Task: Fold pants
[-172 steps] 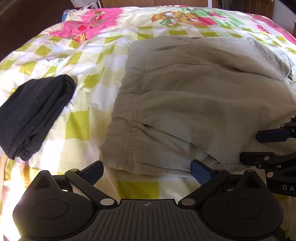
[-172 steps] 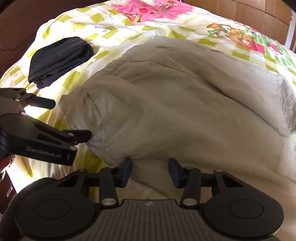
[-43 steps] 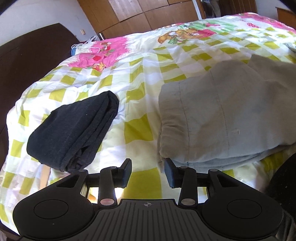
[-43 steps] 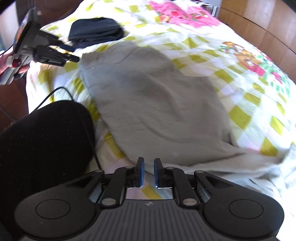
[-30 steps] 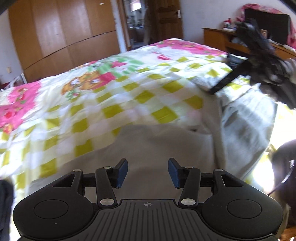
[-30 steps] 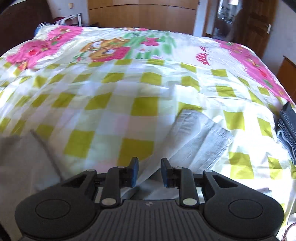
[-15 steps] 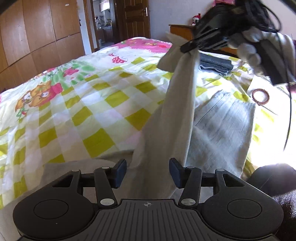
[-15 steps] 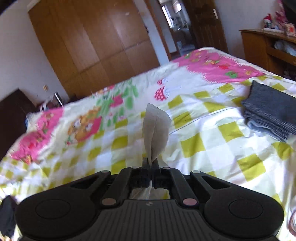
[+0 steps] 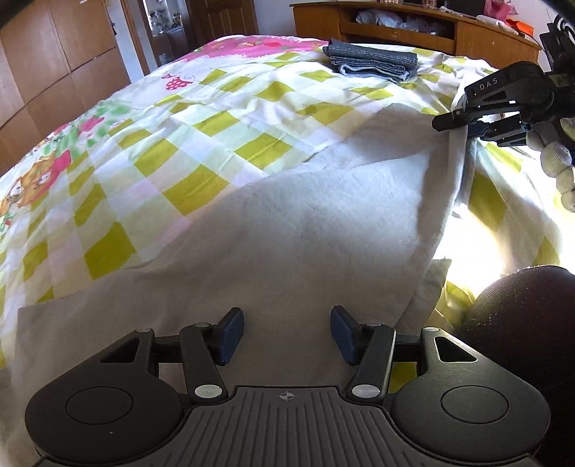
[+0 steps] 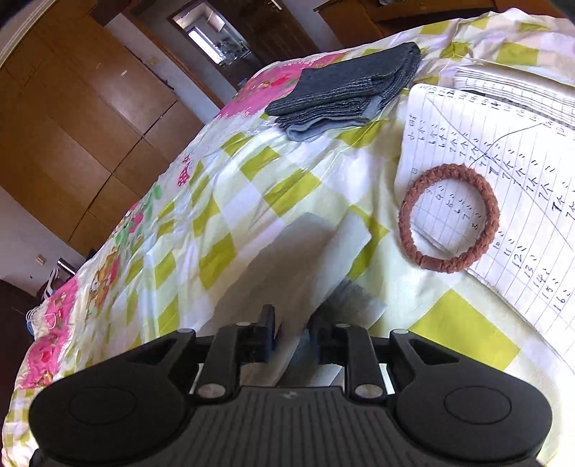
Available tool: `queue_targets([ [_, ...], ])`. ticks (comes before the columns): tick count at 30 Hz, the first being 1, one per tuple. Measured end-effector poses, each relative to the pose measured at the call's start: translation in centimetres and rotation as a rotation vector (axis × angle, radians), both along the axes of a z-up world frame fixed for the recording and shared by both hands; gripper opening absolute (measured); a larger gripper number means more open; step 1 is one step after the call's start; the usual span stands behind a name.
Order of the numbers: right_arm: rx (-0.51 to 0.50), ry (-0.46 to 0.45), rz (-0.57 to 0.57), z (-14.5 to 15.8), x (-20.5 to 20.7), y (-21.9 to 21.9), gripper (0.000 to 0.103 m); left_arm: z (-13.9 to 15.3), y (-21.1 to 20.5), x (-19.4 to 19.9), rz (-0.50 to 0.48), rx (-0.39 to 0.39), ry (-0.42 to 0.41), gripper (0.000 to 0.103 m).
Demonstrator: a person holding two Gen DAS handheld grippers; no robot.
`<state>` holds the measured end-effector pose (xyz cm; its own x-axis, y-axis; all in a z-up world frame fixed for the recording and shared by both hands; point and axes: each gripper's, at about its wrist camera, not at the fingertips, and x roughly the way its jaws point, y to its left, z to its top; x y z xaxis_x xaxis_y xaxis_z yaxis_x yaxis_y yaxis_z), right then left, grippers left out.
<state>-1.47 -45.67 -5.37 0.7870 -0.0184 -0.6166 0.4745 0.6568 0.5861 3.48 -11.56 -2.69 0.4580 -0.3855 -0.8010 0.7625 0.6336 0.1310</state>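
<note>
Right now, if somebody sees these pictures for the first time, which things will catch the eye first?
First, the big beige pants spread over the checked bedspread, with the right gripper lifting one end at the right edge of the left wrist view. In the right wrist view, a brown braided ring lies on a handwritten notebook, with folded gray clothes behind it.

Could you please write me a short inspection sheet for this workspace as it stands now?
Surface: bed with a checked yellow and white cover.
Job's things: beige pants spread on the bed, one end lifted.
Clutter: folded grey cloth, brown ring lying on a handwritten notebook.
Grippers: left gripper open above the pants; right gripper has pants fabric between its fingers.
Cables: nothing seen.
Surroundings: wooden wardrobe, wooden shelf.
</note>
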Motion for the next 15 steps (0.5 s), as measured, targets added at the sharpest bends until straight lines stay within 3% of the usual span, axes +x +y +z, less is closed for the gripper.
queue_targets([
  [2,0.015,0.022,-0.021,-0.3,0.2,-0.7,0.020,0.0,-0.1,-0.1,0.000,0.012,-0.004,0.054],
  [6,0.024,-0.035,-0.020,0.8,-1.5,-0.7,0.020,0.4,-0.2,-0.5,-0.008,0.019,-0.008,0.054],
  [8,0.007,-0.031,-0.027,0.8,-2.2,-0.6,0.020,0.5,-0.2,-0.7,-0.010,0.014,-0.006,0.054],
  [11,0.061,-0.010,-0.016,-0.1,-1.9,-1.2,0.020,0.1,-0.3,-0.8,-0.007,0.017,-0.003,0.054],
  [15,0.047,-0.006,0.035,1.0,-1.4,-1.0,0.022,0.4,-0.2,-0.8,-0.002,0.013,-0.005,0.054],
])
